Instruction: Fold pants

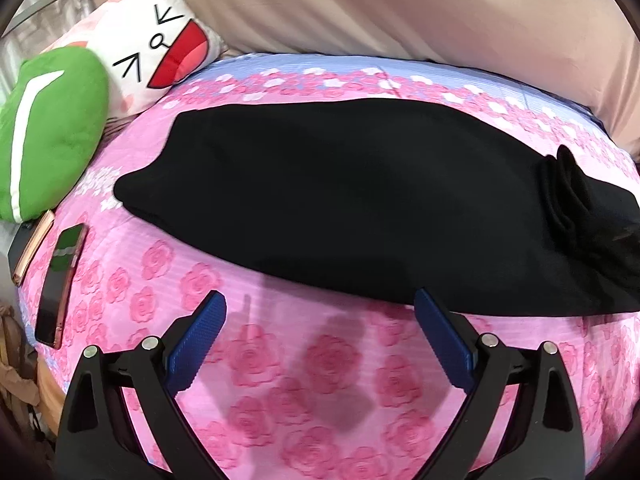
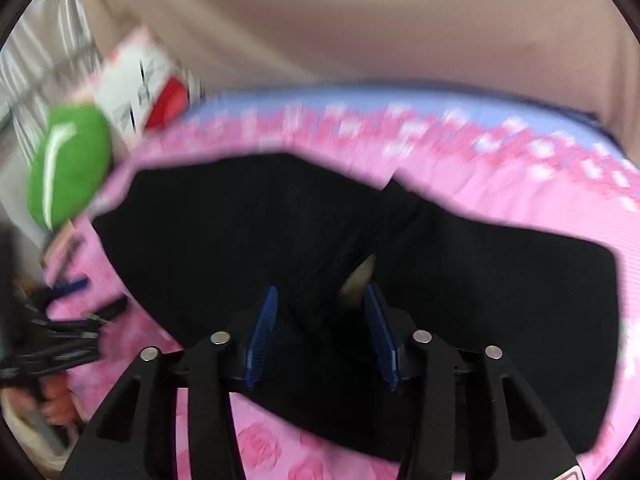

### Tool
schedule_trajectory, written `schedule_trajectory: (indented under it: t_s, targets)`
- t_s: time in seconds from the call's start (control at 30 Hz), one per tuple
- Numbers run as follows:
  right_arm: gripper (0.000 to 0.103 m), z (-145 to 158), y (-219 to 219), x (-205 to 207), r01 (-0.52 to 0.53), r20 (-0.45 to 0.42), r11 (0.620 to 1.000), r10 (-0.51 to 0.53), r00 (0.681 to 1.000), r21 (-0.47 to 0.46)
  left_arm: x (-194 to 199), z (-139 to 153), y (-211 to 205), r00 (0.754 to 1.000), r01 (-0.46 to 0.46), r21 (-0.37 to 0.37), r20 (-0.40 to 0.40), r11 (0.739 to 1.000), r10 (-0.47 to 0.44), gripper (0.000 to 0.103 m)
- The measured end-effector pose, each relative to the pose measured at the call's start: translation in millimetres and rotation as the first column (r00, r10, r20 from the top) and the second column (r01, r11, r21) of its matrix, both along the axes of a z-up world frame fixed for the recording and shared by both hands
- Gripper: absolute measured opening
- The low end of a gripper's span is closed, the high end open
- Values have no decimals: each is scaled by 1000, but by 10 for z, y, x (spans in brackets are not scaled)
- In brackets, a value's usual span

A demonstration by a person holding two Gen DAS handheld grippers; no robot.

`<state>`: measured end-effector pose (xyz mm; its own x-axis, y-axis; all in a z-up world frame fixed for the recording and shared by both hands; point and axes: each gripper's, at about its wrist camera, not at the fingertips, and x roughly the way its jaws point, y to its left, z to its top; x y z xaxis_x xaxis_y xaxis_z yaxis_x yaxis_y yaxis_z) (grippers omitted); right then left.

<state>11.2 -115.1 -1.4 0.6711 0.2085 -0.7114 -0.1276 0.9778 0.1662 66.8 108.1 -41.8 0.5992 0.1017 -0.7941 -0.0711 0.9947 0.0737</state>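
Note:
Black pants [image 1: 340,184] lie lengthwise across a pink rose-print bedsheet [image 1: 280,380], with one end bunched into folds [image 1: 568,200] at the right. My left gripper [image 1: 320,300] hovers open just in front of the pants' near edge, nothing between its blue pads [image 1: 200,344]. The right wrist view is motion-blurred. There my right gripper [image 2: 321,291] stands over the pants [image 2: 480,300], its blue pads [image 2: 262,336] apart. A raised fold of black cloth shows in the gap, and neither pad presses on it. The left gripper [image 2: 68,304] appears at that view's left edge.
A green cushion [image 1: 52,128] and a white cushion with a cartoon face [image 1: 160,52] sit at the back left. A phone [image 1: 60,284] and a second flat device [image 1: 32,248] lie at the bed's left edge. Beige fabric [image 1: 400,8] rises behind the bed.

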Motion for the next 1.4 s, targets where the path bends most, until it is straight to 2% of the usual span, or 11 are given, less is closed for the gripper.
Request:
schedule_trajectory:
  t_s: [0.1,0.27,0.43,0.6,0.63,0.7,0.8,1.03,1.17,1.27,1.4]
  targets:
    - [62,308,-557,-392,198,71,978,-193,979,-71,-24,10,80,1000,-10,-25,11,1000,10,93]
    - [63,246,-1106,-806,353,34,933,-351,936,-74,-28,57,-57,999,23,-26,31,999,-22,93]
    - [63,138,-297,-602,94,45,980,-87,995,-178,-41,116,-259,998,57,-24,39,998,-56,93]
    - [63,-165,392,-86,-56,4,962,59,998,-266,-113,162,-260,998,50,-7,39,999,-49,93]
    - [60,-224,456,-3,-64,-2,957,66,998,-285,-124,165,-245,998,50,-4,38,999,-50,93]
    - [38,-372,511,223,-56,-24,942,50,998,-330,-145,165,-200,998,44,7,35,999,-44,93]
    - [18,-397,477,347,-54,-39,956,45,998,-287,-146,158,-103,999,35,5,33,999,-35,93]
    - [17,-250,883,285,-157,-53,966,150,987,-206,-40,127,37,1000,2,-22,28,1000,-1,93]
    - [33,-478,1074,290,-175,-44,947,170,984,-267,-13,142,88,999,-8,-38,30,999,10,93]
    - [39,-270,897,170,-160,-29,975,157,987,-154,59,122,244,999,-27,-89,18,996,29,93]
    - [62,132,197,-193,46,97,989,-32,995,-138,226,132,693,992,-122,-202,13,972,127,93]
